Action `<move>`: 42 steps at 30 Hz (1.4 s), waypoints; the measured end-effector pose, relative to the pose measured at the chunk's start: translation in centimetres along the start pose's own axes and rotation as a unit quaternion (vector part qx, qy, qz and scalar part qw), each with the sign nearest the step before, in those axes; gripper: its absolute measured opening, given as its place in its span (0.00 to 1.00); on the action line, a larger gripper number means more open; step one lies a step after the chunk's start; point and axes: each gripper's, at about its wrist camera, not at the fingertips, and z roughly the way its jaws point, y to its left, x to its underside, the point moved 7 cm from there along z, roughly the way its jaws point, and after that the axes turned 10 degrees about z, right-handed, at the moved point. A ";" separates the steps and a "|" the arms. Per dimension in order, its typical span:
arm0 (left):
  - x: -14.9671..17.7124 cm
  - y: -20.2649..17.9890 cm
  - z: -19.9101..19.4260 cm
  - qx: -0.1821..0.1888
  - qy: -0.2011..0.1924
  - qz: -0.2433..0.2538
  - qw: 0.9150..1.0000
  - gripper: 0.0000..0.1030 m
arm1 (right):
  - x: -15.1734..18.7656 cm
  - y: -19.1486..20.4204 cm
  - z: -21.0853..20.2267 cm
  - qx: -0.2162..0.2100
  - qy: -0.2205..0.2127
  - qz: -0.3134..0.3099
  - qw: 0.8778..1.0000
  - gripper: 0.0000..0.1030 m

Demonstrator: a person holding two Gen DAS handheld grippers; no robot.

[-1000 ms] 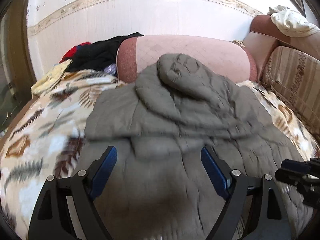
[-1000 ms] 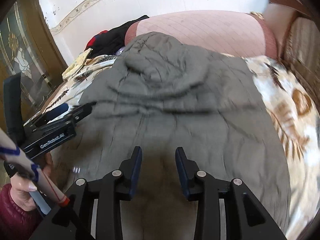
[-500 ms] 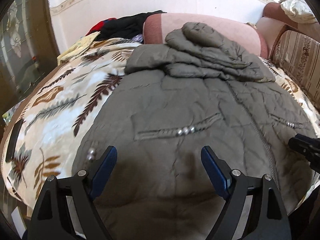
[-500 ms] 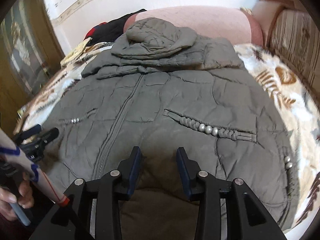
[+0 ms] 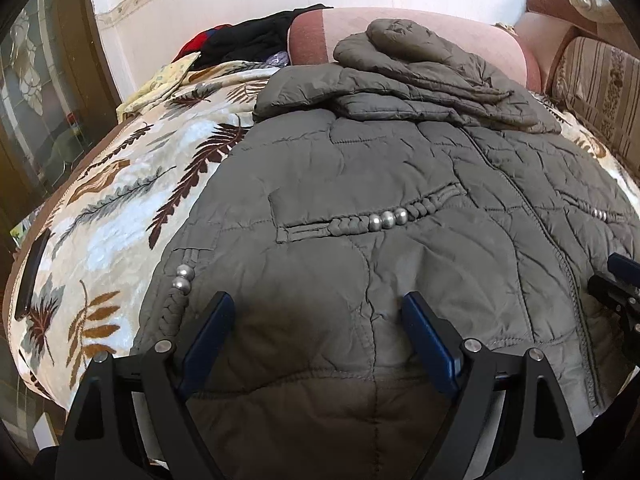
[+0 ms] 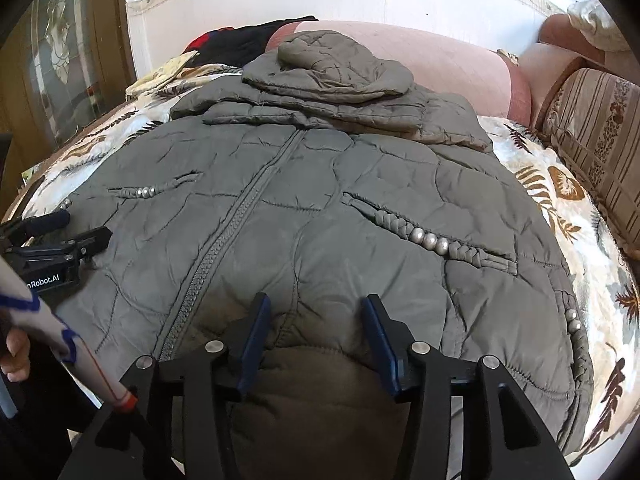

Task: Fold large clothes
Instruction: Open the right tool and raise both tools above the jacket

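Big grey-olive quilted puffer jacket point(image 6: 320, 208) lies spread front-up on the leaf-print bed, zipped shut, hood and sleeves folded over the top, silver beads on both braided pockets.

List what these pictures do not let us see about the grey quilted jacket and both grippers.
- Grey quilted jacket: bottom hem, both views, hidden behind gripper frames.
- Jacket sleeves: folded beneath the hood, not visible.
- Right gripper, jaws opening: fabric contact unclear.
- Left gripper: its tips' contact unclear too.
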 end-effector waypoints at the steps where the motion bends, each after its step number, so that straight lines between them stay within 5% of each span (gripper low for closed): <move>1: 0.0 0.0 0.1 -0.001 0.000 0.002 1.000 0.83 | 0.1 0.0 0.1 -0.001 0.000 0.001 1.000 0.51; 42: 1.6 -0.7 -0.8 -0.021 -0.022 0.012 0.999 0.87 | 0.8 -0.3 -0.4 0.006 -0.015 0.003 1.000 0.63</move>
